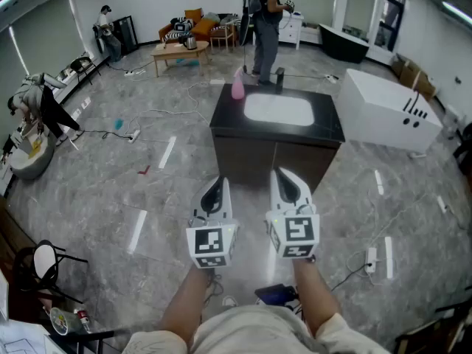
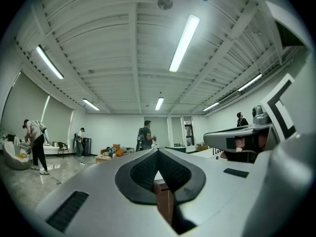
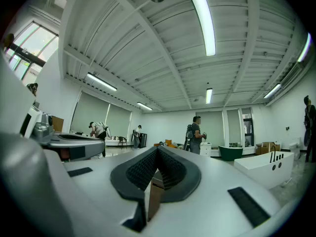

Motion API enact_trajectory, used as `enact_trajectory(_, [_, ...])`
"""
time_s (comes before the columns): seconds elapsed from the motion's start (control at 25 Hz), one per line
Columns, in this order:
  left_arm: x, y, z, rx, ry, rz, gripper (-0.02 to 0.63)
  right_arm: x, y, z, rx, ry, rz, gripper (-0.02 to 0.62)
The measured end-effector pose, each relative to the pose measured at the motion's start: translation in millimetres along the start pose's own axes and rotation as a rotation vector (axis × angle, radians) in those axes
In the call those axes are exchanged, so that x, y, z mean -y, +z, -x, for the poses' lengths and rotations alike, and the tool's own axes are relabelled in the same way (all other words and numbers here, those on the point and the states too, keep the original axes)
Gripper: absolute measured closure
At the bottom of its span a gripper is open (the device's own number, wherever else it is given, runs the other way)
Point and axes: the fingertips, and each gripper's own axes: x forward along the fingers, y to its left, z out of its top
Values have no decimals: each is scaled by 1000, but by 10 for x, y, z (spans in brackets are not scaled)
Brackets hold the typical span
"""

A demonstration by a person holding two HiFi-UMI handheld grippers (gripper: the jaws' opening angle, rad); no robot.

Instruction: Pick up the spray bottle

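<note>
The pink spray bottle [image 1: 237, 85] stands upright on the far left corner of a dark counter [image 1: 223, 119] with a white sink basin [image 1: 278, 110]. My left gripper [image 1: 218, 183] and right gripper [image 1: 284, 174] are held side by side, level, well short of the counter's front. Both are shut with nothing between their pads. In the left gripper view the closed jaws [image 2: 158, 152] cover the middle, and only a strip of the brown cabinet front [image 2: 163, 201] shows below them. The right gripper view shows its closed jaws [image 3: 157, 151] in the same way. Neither gripper view shows the bottle.
A dark bottle [image 1: 279, 80] stands at the counter's back edge. A person [image 1: 266, 21] stands just behind the counter. A white bathtub [image 1: 389, 110] lies to the right. Cables and a power strip [image 1: 371, 259] lie on the floor; a chair [image 1: 44, 261] is at lower left.
</note>
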Motion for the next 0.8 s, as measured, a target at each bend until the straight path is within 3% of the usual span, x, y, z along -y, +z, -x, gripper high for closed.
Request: enact_trajectory(0.8, [-465,-94,139,12,-69,15,606,-523,-16,-123,3,-60,-5,592])
